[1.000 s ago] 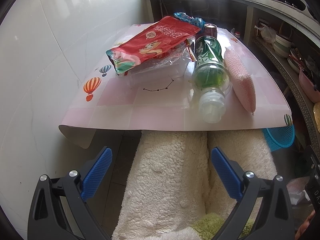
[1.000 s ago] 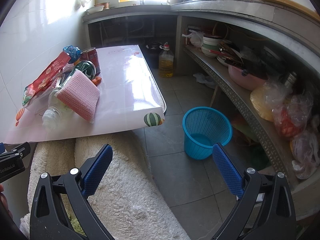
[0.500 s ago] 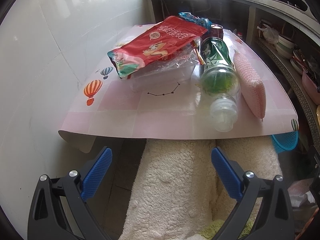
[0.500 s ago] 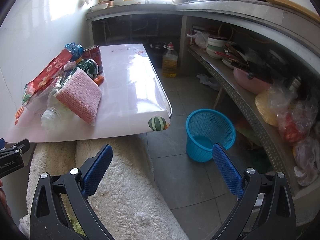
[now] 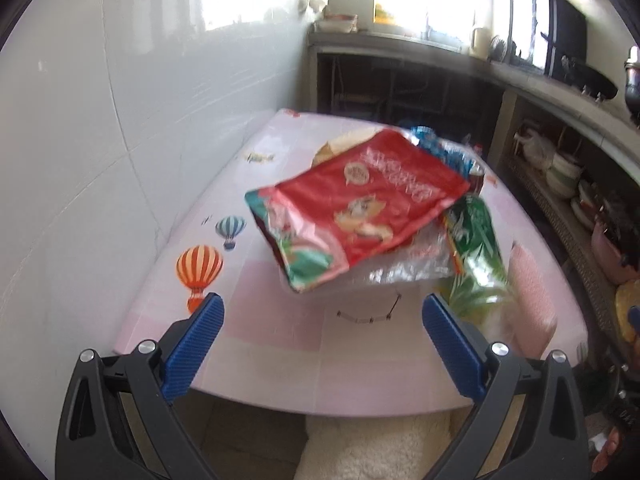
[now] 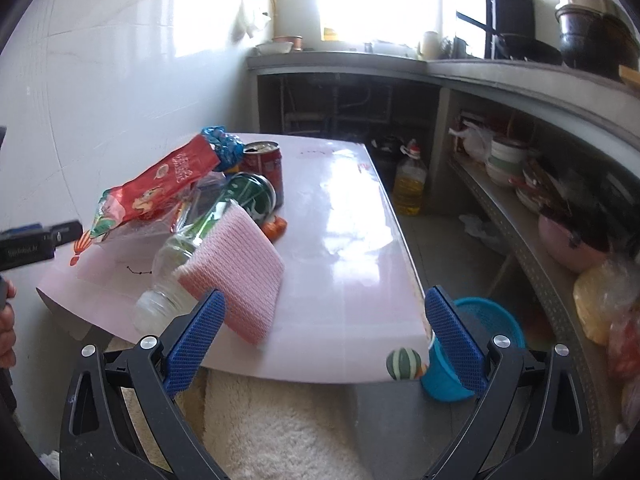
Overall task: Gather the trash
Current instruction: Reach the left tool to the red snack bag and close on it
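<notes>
Both grippers spread wide, nothing held. Left gripper (image 5: 320,332) hangs over the near edge of the pink balloon-print table (image 5: 280,344), aimed at the glossy red foil snack bag (image 5: 352,208). The bag sits on top of the pile, on crinkled clear plastic wrap (image 5: 404,264), beside the clear green-label plastic bottle (image 5: 476,256) lying on its side. Right gripper (image 6: 324,328) hangs over the near edge by the pink knitted cloth (image 6: 240,268), which leans on the bottle.

My read: bag is light, floppy, slick. Pinch the flat sealed near edge, not the puffy middle. The red soda can (image 6: 266,166) behind could tip. Blue mesh bin (image 6: 480,344) on the floor to the right looks like the drop point.
</notes>
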